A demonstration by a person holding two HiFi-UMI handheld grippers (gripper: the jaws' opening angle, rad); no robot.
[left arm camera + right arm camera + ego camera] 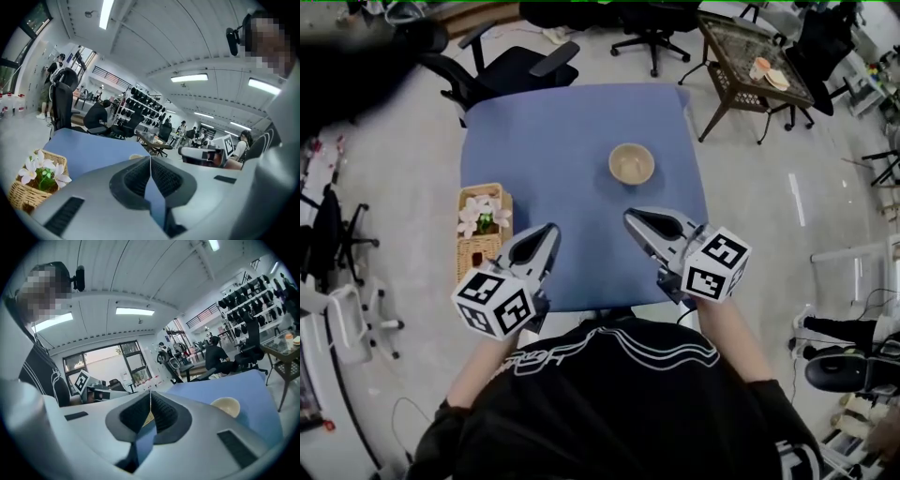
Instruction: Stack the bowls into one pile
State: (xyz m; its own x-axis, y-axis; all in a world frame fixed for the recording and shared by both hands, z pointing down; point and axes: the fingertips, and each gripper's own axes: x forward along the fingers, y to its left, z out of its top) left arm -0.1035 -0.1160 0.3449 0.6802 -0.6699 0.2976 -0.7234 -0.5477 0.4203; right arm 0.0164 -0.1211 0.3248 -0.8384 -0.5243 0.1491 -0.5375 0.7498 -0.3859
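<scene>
Only 1 bowl [631, 163] was seen, set upright on the blue table [534, 131], ahead of both claws and touched by neither, nearer the right gripper [633, 218] than the left gripper [551, 231], both closed on nothing.

No word, number or brand could be read in any view. The marker cubes [494, 302] of the left gripper [551, 229] and the right gripper [629, 217] carried only black-and-white square patterns, no letters. The white print on the person's black shirt [609, 349] was too unclear to read.
</scene>
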